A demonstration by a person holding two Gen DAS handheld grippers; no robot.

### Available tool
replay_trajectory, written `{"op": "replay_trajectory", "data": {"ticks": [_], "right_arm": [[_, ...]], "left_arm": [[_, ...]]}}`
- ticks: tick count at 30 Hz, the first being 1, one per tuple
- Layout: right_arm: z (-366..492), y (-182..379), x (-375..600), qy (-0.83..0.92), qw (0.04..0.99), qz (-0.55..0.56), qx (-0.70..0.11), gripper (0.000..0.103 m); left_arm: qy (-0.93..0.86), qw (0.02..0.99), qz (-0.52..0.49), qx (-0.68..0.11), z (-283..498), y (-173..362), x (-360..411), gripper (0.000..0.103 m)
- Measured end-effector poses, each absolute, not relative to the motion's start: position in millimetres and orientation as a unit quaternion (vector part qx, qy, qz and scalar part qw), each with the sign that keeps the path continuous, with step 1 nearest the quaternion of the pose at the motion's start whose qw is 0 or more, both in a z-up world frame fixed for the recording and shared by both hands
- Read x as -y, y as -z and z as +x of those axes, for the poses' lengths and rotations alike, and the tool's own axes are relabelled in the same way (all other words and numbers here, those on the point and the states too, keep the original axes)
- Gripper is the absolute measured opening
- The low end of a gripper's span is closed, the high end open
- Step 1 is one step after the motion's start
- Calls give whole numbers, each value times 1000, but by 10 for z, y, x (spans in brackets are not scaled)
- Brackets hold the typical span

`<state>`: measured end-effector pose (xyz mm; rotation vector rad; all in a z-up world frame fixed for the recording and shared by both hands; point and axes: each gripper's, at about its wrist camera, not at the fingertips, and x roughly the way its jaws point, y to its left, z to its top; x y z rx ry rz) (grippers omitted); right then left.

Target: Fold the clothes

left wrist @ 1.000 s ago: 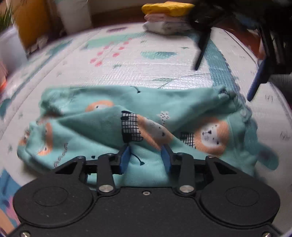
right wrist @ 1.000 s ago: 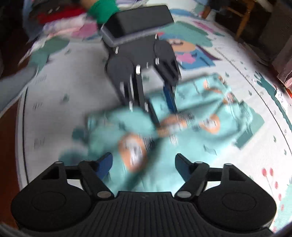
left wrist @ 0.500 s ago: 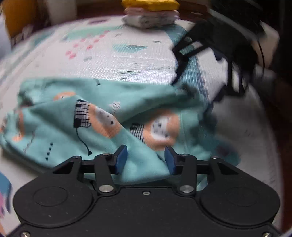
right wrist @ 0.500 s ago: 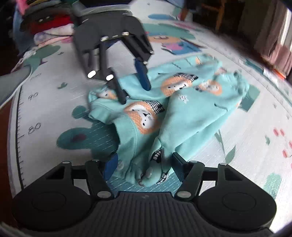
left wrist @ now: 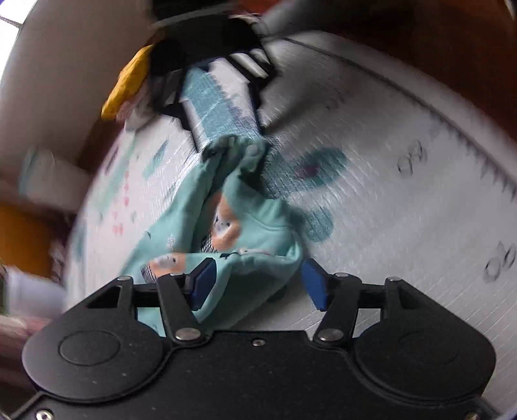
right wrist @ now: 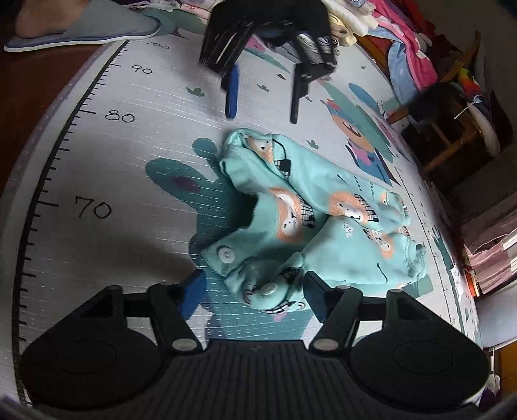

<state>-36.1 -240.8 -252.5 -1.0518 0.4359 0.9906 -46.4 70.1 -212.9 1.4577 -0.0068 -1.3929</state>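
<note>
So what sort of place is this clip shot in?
Probably a home room with a child: a printed play mat bearing a height ruler, a small teal garment on it, piled clothes and a slipper nearby.

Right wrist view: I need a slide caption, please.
Open right claw poised over a crumpled teal baby garment on a printed play mat, left claw hovering beyond.

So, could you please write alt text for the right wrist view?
A crumpled teal baby garment with lion prints lies on a printed play mat, its snap-button end between the open right gripper. The left gripper hovers beyond it, open.
</note>
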Motion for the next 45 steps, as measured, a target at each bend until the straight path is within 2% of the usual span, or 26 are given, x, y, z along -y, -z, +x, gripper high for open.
{"op": "replay_trajectory", "data": {"ticks": [2, 3, 6, 8, 11, 12, 13, 14, 22, 25, 29, 32, 33, 36, 41, 42, 45], "right_arm": [[-335, 2530, 2389, -453, 723, -483, -195, 71], [-320, 2528, 2382, -455, 721, -484, -195, 71], [-266, 2509, 2372, -460, 722, -474, -206, 72], [-233, 2494, 2374, -461, 724, -465, -216, 74], [-130, 2476, 2412, -464, 733, -432, -248, 74], [-92, 2466, 2417, -464, 735, -425, -254, 73], [-54, 2455, 2421, -464, 736, -418, -260, 71], [-17, 2445, 2426, -465, 738, -411, -266, 64], [13, 2465, 2408, -465, 745, -391, -274, 65], [73, 2447, 2431, -465, 755, -356, -295, 65], [92, 2479, 2442, -467, 755, -348, -302, 66], [106, 2491, 2450, -467, 756, -343, -305, 66], [108, 2495, 2454, -466, 756, -341, -306, 66], [107, 2500, 2457, -465, 758, -339, -308, 66], [101, 2496, 2451, -463, 759, -340, -307, 67], [103, 2495, 2452, -462, 759, -340, -307, 67], [96, 2493, 2449, -460, 760, -341, -306, 68]], "left_arm": [[583, 500, 639, 35, -469, 2249, -692, 69], [584, 490, 645, 49, -456, 2268, -676, 75], [571, 477, 664, 75, -331, 2256, -547, 76], [579, 477, 660, 48, -296, 2206, -459, 76], [592, 476, 650, 15, -255, 2218, -346, 73], [592, 485, 644, 2, -221, 2177, -303, 63], [586, 498, 639, -3, -195, 2139, -274, 61], [579, 505, 640, 0, -191, 2132, -267, 61], [538, 513, 665, 71, -435, 2360, -393, 61], [532, 545, 647, 31, -431, 2348, -294, 62], [540, 593, 594, -60, -203, 2249, -138, 62], [556, 609, 560, -84, -58, 2246, -129, 59], [562, 606, 555, -90, -21, 2237, -114, 51], [575, 580, 572, -75, -2, 2232, -62, 44], [589, 569, 554, -149, 197, 2116, 102, 41], [592, 564, 552, -162, 233, 2094, 140, 42], [594, 529, 588, -145, 233, 2117, 305, 46]]}}
